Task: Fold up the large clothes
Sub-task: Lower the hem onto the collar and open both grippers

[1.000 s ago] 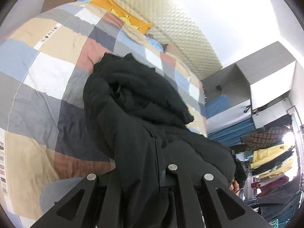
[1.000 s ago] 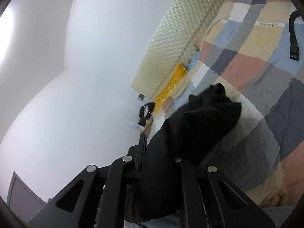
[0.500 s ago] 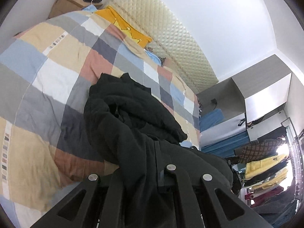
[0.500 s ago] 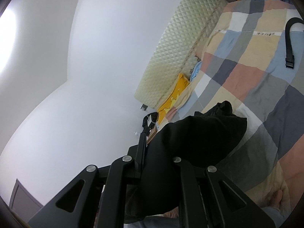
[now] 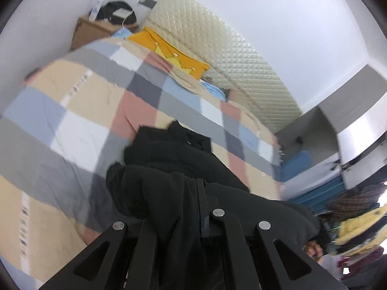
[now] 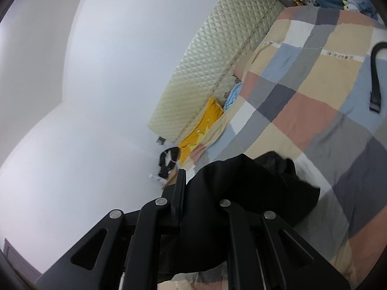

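Clearly, both grippers are clamped on the black garment (image 5: 174,193). The left gripper (image 5: 191,220) has its jaws nearly closed, pinching a fold of the dark cloth, and the right gripper (image 6: 200,207) pinches another part the same way. The garment hangs bunched between them, its far end trailing on the checked bedspread (image 5: 79,111), well short of the yellow pillow (image 5: 169,50) at the headboard (image 5: 229,55).

The main risk is that the cloth stays crumpled: held in thick wads, it may not spread flat when laid down, so any fold would come out crooked. A thin pinch could also slip under the garment's weight, dropping one side. A black strap (image 6: 375,77) lies farther off on the bedspread and could snag the hem.
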`<state>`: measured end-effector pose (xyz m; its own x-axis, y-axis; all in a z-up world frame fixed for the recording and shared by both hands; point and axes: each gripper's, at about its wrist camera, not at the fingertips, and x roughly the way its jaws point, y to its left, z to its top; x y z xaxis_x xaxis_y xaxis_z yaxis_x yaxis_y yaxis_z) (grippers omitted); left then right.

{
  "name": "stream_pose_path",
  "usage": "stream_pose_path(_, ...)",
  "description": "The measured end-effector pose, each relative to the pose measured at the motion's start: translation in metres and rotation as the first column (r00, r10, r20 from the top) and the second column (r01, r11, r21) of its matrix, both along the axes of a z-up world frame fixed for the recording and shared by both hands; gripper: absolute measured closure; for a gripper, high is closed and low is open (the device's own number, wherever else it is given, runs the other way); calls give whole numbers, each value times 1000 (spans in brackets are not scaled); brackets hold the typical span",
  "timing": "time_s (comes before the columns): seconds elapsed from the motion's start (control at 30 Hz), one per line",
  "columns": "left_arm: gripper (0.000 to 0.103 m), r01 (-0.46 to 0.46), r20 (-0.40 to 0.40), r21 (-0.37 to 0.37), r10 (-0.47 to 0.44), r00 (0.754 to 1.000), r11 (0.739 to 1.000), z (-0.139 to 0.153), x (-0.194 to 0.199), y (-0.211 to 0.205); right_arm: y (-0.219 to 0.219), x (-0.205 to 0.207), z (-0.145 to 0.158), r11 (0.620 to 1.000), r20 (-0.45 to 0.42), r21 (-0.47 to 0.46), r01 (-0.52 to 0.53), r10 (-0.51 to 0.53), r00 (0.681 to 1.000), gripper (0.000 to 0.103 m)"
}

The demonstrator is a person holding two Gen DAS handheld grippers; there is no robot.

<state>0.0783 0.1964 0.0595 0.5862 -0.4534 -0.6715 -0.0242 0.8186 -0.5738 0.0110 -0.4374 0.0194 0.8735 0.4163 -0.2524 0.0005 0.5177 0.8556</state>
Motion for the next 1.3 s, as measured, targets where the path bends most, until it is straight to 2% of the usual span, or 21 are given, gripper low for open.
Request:
stream_pose_path(0.17, 97, -65, -74, 65, 70, 995, 996, -2, 46, -14, -3, 54, -13, 1000, -92, -11, 18, -19, 996, 91)
stream_pose_path(0.33, 97, -79, -129, 152, 99, 987, 985, -12, 95, -35, -13, 100, -37, 999, -216, -9, 41, -42, 975, 91)
stream_pose_path(0.5, 96, -96, -178, 218, 136, 975, 971, -40, 143, -48, -18, 144, -70, 999, -319, -32, 36, -45, 947, 91)
stream_pose_path(0.83, 95, -77, -224, 381, 173, 959, 921, -98, 207, -78, -14, 193, -131, 996, -400, -92, 10, -46, 915, 91)
stream_pose_path(0.97, 95, -60, -222, 402, 161, 962, 914, -112, 233, -82, -14, 215, -147, 994, -410, -112, -6, -41, 911, 90)
stream_pose_path(1.1, 95, -47, -256, 406, 163, 953, 913, -136, 262, -85, -11, 239, -165, 991, -424, -129, -37, -21, 906, 90)
stream_pose_path(1.3, 95, -29, -285, 400, 155, 946, 916, -176, 295, -95, -7, 270, -194, 987, -476, -142, -73, -3, 879, 90)
